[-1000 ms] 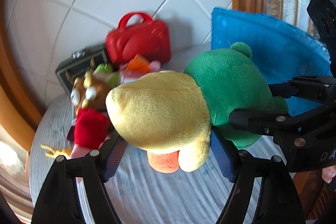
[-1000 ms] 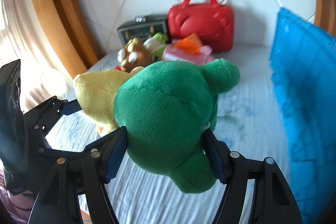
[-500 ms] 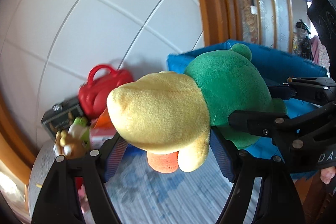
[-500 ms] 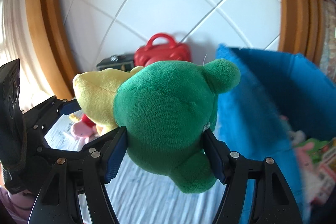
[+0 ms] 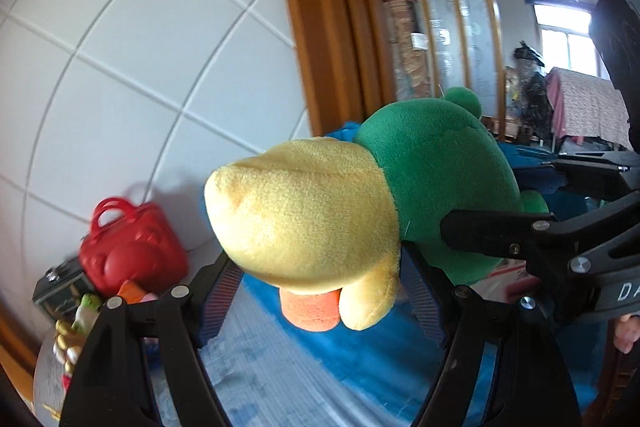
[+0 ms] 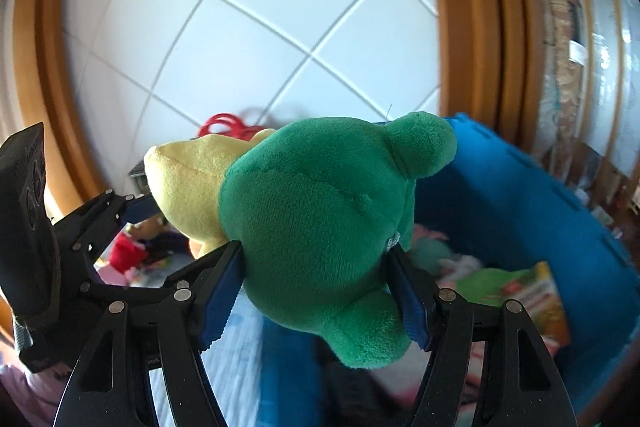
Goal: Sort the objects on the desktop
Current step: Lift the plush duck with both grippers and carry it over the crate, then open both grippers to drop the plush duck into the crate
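Observation:
A green and yellow plush toy (image 5: 360, 211) hangs in the air, held from both ends. My left gripper (image 5: 320, 291) is shut on its yellow head, blue pads pressed into the fabric. My right gripper (image 6: 316, 287) is shut on its green body (image 6: 320, 219). The right gripper's black arm (image 5: 540, 235) crosses the left wrist view at the right. The toy hangs over the near wall of a blue fabric bin (image 6: 540, 219), which holds several toys and a colourful box (image 6: 532, 291). The plush hides much of the bin's inside.
A red toy handbag (image 5: 132, 247), a dark metal box (image 5: 56, 287) and small figures (image 5: 72, 331) stay at the back left of the grey-blue cloth (image 5: 256, 379). A white tiled wall (image 6: 260, 27) and wooden frame (image 5: 320, 27) stand behind. A person's fingers (image 5: 626, 331) show at the right edge.
Both grippers carried the plush up and to the right, from above the tabletop toys to over the blue bin. The handbag and figures slid to the lower left of view.

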Demonstrator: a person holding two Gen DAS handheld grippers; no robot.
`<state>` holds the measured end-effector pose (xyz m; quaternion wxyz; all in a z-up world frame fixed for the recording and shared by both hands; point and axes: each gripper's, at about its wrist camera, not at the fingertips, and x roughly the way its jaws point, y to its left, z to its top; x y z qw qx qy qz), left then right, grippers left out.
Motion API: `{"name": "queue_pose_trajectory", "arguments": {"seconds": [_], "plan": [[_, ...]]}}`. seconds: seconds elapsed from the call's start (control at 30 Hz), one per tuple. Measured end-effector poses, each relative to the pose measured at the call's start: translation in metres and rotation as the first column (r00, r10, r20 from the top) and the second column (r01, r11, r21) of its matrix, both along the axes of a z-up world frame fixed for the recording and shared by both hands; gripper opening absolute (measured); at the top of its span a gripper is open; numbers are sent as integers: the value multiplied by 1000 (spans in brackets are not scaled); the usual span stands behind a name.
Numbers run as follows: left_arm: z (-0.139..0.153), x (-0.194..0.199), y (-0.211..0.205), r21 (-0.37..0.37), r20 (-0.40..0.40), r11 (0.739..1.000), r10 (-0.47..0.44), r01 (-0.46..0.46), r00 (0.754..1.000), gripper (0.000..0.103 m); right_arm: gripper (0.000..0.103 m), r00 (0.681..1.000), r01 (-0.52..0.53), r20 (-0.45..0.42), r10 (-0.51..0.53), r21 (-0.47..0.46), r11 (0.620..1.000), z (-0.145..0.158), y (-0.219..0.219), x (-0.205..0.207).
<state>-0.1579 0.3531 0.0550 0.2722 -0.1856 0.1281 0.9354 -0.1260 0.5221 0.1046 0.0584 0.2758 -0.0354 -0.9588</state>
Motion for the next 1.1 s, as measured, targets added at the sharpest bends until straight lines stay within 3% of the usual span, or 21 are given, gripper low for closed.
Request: {"name": "queue_pose_trajectory", "arguments": {"seconds": [0.47, 0.6, 0.7, 0.83, 0.9, 0.97, 1.0, 1.1], "plan": [[-4, -1, 96, -98, 46, 991, -91, 95, 995, 76, 70, 990, 134, 51, -131, -51, 990, -14, 85, 16], [-8, 8, 112, -123, 44, 984, -125, 130, 991, 76, 70, 988, 147, 47, -145, -48, 988, -14, 92, 15], [-9, 14, 119, -148, 16, 982, -120, 121, 993, 76, 70, 985, 171, 34, -171, -16, 985, -11, 92, 17], [-12, 11, 113, -149, 37, 984, -96, 101, 995, 76, 71, 978, 208, 35, -208, -11, 978, -11, 93, 22], [-13, 9, 106, -140, 54, 986, -82, 88, 995, 76, 77, 971, 235, 41, -234, -11, 972, -13, 99, 21], [-13, 7, 98, -126, 64, 989, -67, 74, 996, 76, 97, 967, 254, 43, -253, -13, 967, -14, 103, 20], [-13, 7, 93, -120, 62, 991, -54, 61, 997, 76, 102, 965, 260, 45, -259, -15, 965, -14, 104, 20], [-11, 10, 76, -99, 51, 995, -24, 29, 998, 78, 103, 962, 270, 41, -269, -20, 963, -13, 102, 22]]}}
